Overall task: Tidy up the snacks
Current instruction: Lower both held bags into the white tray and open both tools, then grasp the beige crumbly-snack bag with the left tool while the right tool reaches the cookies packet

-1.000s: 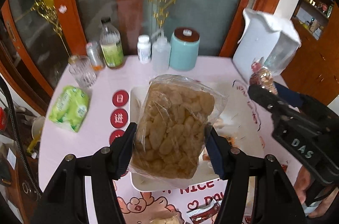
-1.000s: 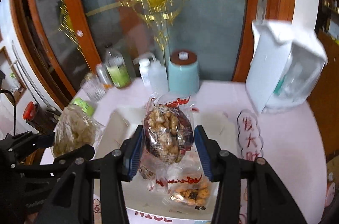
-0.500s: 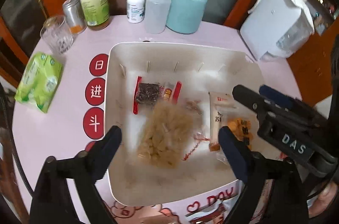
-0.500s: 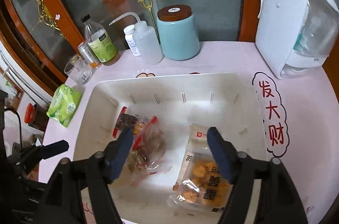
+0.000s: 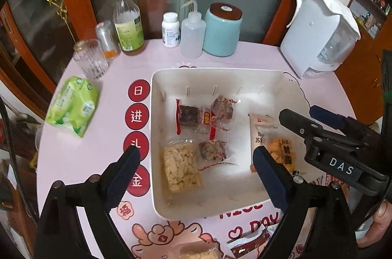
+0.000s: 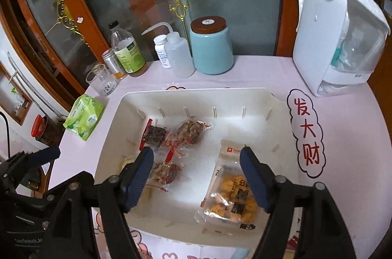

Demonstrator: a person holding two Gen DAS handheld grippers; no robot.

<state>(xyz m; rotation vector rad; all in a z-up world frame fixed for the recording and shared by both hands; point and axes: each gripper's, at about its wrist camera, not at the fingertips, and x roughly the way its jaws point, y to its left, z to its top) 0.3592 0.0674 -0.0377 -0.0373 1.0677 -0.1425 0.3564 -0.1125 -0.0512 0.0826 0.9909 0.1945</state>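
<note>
A white tray (image 5: 156,92) (image 6: 115,117) sits on the pink table and holds several snack packs. A clear bag of pale puffed snacks (image 5: 181,168) lies at its front left. A nut-cluster pack (image 5: 212,151) (image 6: 164,173) lies beside it. Two more dark packs (image 5: 187,115) (image 6: 191,131) lie behind. An orange snack pack (image 5: 281,153) (image 6: 230,195) lies at the right. My left gripper (image 5: 196,168) is open and empty above the tray's front. My right gripper (image 6: 196,173) is open and empty above the tray; it also shows in the left wrist view (image 5: 316,126).
At the table's back stand a glass (image 5: 91,59), bottles (image 5: 128,26), a squeeze bottle (image 5: 192,37), a teal jar (image 5: 224,31) and a white kettle (image 5: 316,36). A green tissue pack (image 5: 73,107) lies left of the tray. More snack packs (image 5: 247,244) lie at the near edge.
Both grippers opened and dropped their packs into the tray: the puffed snack bag from the left, the nut-cluster pack from the right. Both now hang empty above the tray.
</note>
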